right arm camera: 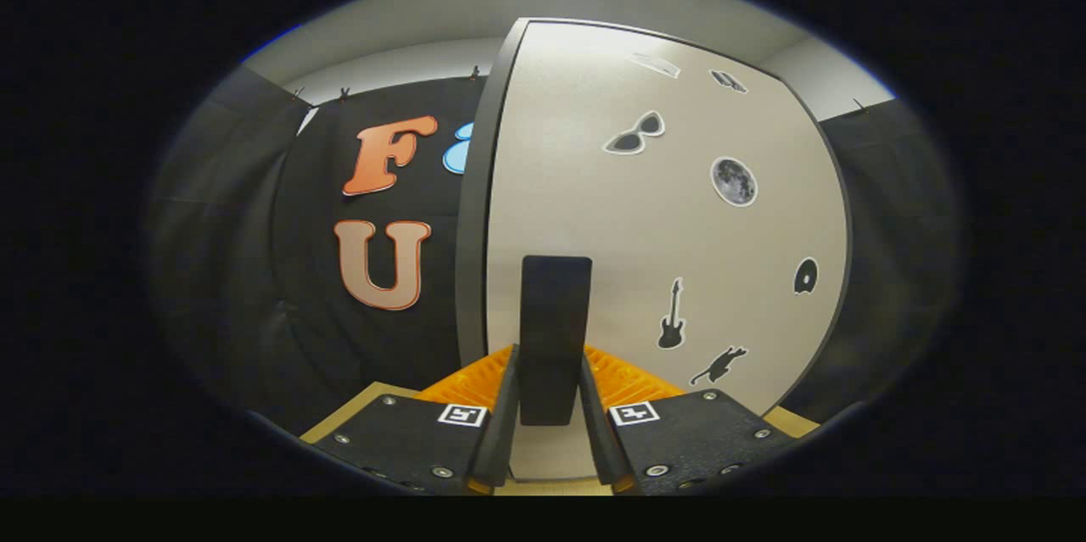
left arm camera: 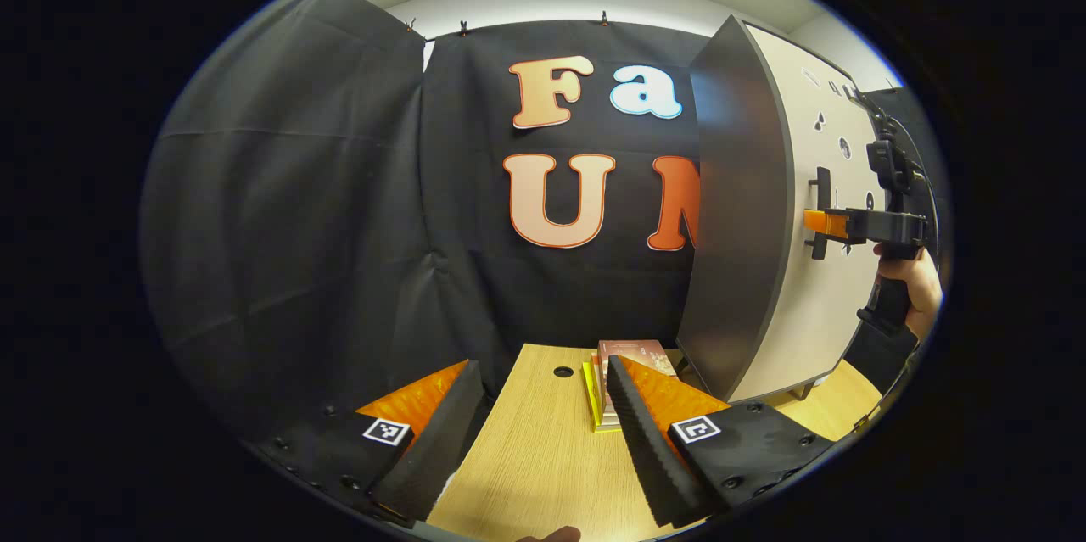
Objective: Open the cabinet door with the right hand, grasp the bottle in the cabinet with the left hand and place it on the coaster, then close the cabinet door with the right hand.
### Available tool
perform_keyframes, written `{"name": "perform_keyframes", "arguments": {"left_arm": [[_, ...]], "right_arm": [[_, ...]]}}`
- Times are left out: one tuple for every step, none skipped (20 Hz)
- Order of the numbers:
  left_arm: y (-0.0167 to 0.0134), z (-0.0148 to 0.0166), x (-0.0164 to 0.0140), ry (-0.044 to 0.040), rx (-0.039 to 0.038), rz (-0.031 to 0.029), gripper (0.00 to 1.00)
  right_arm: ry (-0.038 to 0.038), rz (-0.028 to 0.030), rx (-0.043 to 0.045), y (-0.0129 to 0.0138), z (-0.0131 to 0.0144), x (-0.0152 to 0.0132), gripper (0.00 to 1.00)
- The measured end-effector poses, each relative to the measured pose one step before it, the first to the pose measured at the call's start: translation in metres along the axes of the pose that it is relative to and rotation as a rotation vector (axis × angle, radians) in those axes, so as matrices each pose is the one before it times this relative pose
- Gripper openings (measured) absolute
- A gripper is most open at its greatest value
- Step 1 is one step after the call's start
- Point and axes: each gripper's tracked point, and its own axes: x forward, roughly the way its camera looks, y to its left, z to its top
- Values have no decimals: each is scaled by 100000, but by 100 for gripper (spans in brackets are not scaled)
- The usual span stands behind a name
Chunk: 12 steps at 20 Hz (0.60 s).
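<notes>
The right tool (right arm camera: 550, 406) is clenched on the cabinet door handle (right arm camera: 555, 330): in the right gripper view both fingers press against the sides of the dark vertical bar. The left gripper view confirms the contact from the side, with the right tool (left arm camera: 819, 223) at the handle (left arm camera: 820, 211) and a hand (left arm camera: 912, 283) holding it behind.

The cabinet door (right arm camera: 662, 237) appears closed, or at most barely ajar; its pale face, carrying small decals, lies nearly flush with the dark side panel of the cabinet (left arm camera: 734, 220). No gap onto the interior can be made out.

The left tool (left arm camera: 543, 423) is released, its fingers spread wide apart and holding nothing. It hovers over the wooden bench (left arm camera: 526, 457), to the left of the cabinet. A small stack of books (left arm camera: 628, 355) lies on the bench just beside the cabinet base, behind the left tool's right finger.

The bottle is presumably behind the door, inside the cabinet. The coaster cannot be located from these views.

Task status, as a judgement: step one is in progress, with the handle gripped and the door not yet swung open. Remaining:
1. Pull the door open.
2. Grasp the bottle with the left tool.
3. Set it on the coaster.
4. Close the door with the right tool.
</notes>
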Motion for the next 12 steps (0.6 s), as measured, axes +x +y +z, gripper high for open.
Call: {"name": "perform_keyframes", "arguments": {"left_arm": [[87,93,-267,-144,-23,117,96],[19,71,-198,-111,164,141,96],[-15,-79,-236,-27,83,156,96],[-105,-46,-244,153,136,130,96],[10,86,-138,-55,189,-14,96],[-38,87,-344,-443,178,268,96],[-77,209,-363,-516,43,256,98],[-123,192,-412,-400,-143,93,96],[-237,21,-590,-164,-103,-31,96],[-291,-137,-590,41,75,-14,96],[-233,22,-477,-10,151,160,96],[-265,39,-574,-97,71,75,96]], "right_arm": [[388,-45,2252,-36,-48,-175,37],[-37,-235,1371,-4,60,35,35],[-394,-196,-521,26,7,-53,34],[-501,-244,-1483,9,-21,-104,33],[-330,-167,-142,19,-71,-76,33],[200,87,1051,-64,71,-43,31],[751,-121,2082,-71,-70,-248,30],[757,-3,1010,-39,4,-223,26],[455,156,-56,-35,8,-184,28],[631,189,311,-33,6,-189,25],[312,403,484,-34,48,-357,25],[520,509,349,85,5,-418,25]]}}
